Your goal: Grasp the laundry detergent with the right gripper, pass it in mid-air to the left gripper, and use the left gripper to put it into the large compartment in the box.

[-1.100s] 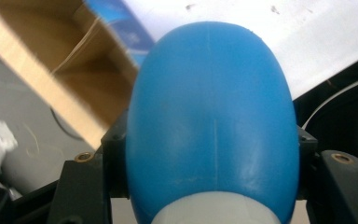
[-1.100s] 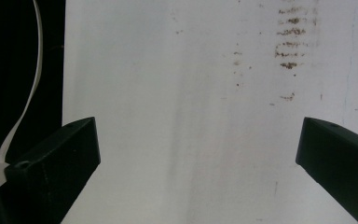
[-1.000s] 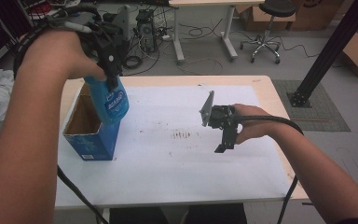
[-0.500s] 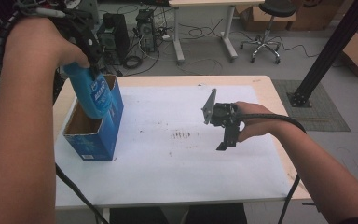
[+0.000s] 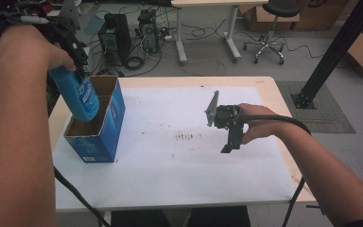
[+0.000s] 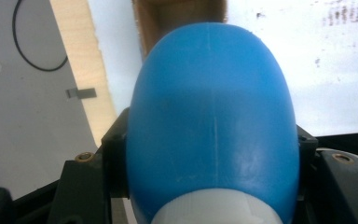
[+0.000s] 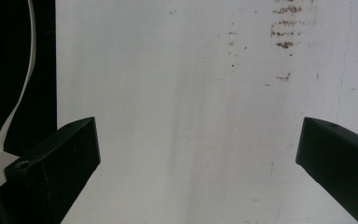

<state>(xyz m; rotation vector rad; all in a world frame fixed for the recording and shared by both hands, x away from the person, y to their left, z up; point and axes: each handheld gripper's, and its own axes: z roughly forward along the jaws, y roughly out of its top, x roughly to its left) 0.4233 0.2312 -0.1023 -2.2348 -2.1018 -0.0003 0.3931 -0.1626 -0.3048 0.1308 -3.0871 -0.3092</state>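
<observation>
Left tongs [image 5: 78, 75] grip blue bottle [image 5: 78, 94] above open box [image 5: 97, 123]; right tongs [image 5: 230, 142] gape.

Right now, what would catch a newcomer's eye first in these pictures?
The blue bottle, clamped in the left gripper, hangs tilted, base down, above the open blue cardboard box at the table's left. At mid-table the right gripper hovers with jaws wide apart and nothing between them, over the white table cover with its brownish smudges.

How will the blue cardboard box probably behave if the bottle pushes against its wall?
The blue cardboard box stands open and looks empty, so it is probably light and may slide or tip. Its thin walls would likely flex under the blue bottle.
</observation>
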